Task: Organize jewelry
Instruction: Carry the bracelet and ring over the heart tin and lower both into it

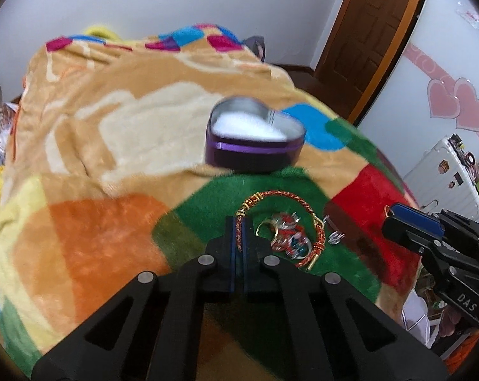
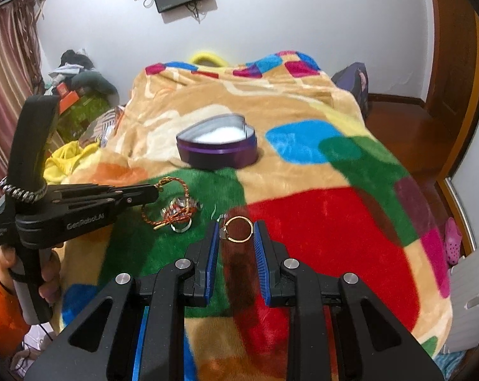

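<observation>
A purple heart-shaped tin (image 1: 253, 141) with white padding stands open on the colourful blanket; it also shows in the right wrist view (image 2: 219, 149). My left gripper (image 1: 239, 222) is shut on a red and gold braided bracelet (image 1: 282, 204), which also shows in the right wrist view (image 2: 172, 200). A red-stoned ring (image 1: 287, 236) lies inside the bracelet loop. My right gripper (image 2: 238, 231) is open around a gold ring (image 2: 238, 229) on the blanket. A small silver piece (image 1: 333, 233) lies beside the bracelet.
The blanket (image 2: 303, 238) covers a bed. A wooden door (image 1: 366, 31) and a white suitcase (image 1: 446, 177) stand to the right. Clothes are piled by the curtain (image 2: 10, 63) at left.
</observation>
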